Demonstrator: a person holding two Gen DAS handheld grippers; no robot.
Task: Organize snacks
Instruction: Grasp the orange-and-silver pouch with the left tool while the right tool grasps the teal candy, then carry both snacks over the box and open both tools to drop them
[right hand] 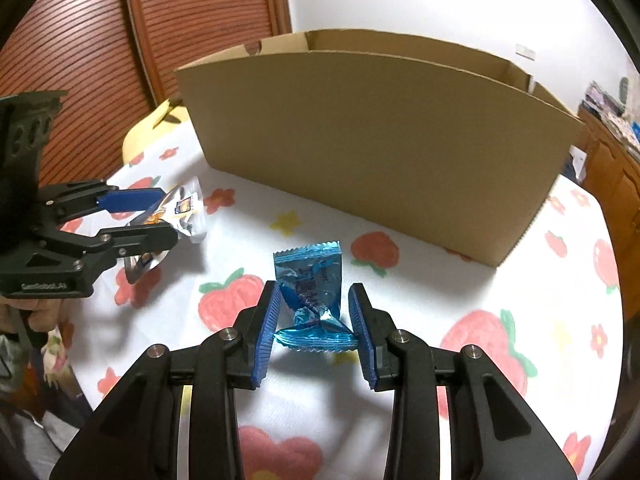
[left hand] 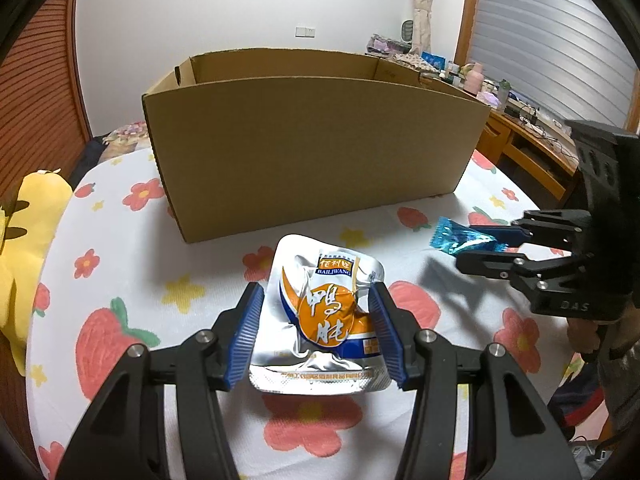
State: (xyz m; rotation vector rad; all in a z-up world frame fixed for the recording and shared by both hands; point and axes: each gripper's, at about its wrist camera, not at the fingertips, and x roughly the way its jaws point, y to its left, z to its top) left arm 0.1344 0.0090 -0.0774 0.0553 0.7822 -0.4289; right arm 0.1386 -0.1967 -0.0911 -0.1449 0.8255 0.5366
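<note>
A silver and orange snack pouch (left hand: 320, 320) sits between the blue pads of my left gripper (left hand: 316, 304), which is shut on it just above the flowered cloth; it also shows in the right wrist view (right hand: 180, 216). My right gripper (right hand: 314, 312) is shut on the crimped end of a blue candy wrapper (right hand: 310, 280), held off the cloth, also seen in the left wrist view (left hand: 464, 240). An open cardboard box (left hand: 312, 148) stands behind both snacks.
The table (left hand: 120, 280) has a white cloth with strawberries and flowers. A yellow plush toy (left hand: 28, 220) lies at the left edge. A wooden desk with clutter (left hand: 520, 120) stands at the right. A wooden slatted door (right hand: 180, 20) is behind.
</note>
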